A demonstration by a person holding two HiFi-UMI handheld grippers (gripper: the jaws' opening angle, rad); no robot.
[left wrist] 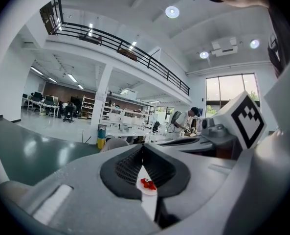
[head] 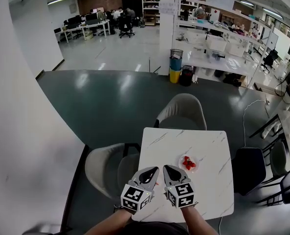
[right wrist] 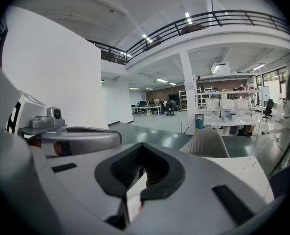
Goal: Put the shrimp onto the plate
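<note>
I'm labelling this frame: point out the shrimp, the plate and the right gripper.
shrimp [head: 188, 163], head view, middle of red pile.
plate [head: 180, 161], head view, bare left rim.
right gripper [head: 166, 167], head view, between its fingertips.

Marble table [head: 213, 190] bare around plate [head: 181, 163], far chair [head: 181, 112] and left chair [head: 105, 169] at its edges

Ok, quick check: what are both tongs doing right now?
Left tongs: closed, nothing held.
Right tongs: closed, nothing held.
</note>
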